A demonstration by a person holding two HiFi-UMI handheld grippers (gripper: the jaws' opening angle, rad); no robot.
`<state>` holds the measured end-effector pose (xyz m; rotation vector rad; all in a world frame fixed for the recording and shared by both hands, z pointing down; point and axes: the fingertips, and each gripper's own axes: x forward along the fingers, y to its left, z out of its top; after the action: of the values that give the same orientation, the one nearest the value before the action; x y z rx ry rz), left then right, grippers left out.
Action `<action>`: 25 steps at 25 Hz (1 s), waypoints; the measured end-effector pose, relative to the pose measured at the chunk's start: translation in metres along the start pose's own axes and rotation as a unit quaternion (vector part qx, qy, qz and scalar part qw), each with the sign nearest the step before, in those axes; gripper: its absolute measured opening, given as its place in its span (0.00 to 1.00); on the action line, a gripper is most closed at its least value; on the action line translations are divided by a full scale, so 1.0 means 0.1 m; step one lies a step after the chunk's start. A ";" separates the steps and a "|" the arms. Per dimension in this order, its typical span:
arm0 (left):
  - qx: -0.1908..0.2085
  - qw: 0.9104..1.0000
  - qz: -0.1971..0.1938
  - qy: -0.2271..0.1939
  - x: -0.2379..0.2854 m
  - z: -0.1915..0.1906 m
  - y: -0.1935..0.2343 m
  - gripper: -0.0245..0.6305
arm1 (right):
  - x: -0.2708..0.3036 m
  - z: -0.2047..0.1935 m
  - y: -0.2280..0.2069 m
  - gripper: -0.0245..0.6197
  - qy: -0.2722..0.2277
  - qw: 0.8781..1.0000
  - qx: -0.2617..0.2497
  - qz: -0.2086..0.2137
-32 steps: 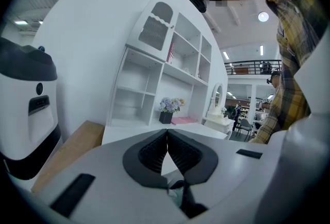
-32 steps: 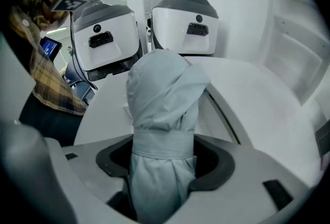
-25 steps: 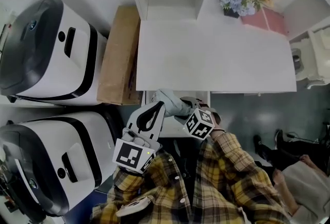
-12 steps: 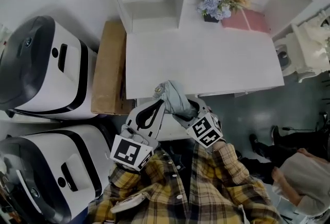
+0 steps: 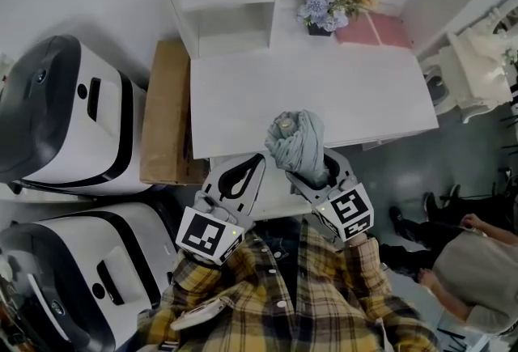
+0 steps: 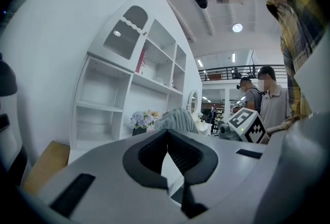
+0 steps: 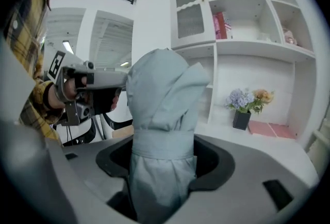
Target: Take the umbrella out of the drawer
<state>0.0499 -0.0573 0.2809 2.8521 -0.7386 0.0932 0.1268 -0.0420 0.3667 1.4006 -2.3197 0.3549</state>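
Right gripper [image 5: 314,171] grips the grey umbrella [image 5: 298,140] over the white desk [image 5: 364,95] — left gripper [image 6: 166,138] closed, empty; shelves [image 5: 227,6] behind.

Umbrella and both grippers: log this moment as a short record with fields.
umbrella: folded, pale grey-blue, strap round its middle, held upright
right gripper: shut on the umbrella's lower part
left gripper: jaws together, nothing between them, beside the right gripper
umbrella position: in the head view, over the front edge of the white desk
on desk: flower pot and pink flat object, both at the back
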 end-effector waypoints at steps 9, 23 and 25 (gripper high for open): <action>0.000 1.000 -0.021 0.003 0.10 0.00 -0.10 0.07 | -0.36 0.44 -0.11 0.51 -0.077 0.997 0.019 -0.007; 0.003 1.000 -0.006 0.008 0.21 0.02 -0.16 0.07 | -0.70 0.58 -0.39 0.51 -0.124 0.991 0.052 -0.010; 0.004 1.000 0.003 0.011 0.21 0.02 -0.14 0.07 | -0.74 0.55 -0.46 0.51 -0.123 0.991 0.058 -0.011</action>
<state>0.0749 -0.0553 0.2784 2.8511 -0.7436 0.1295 0.1870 -0.0283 0.2841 1.6045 -2.5121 0.3315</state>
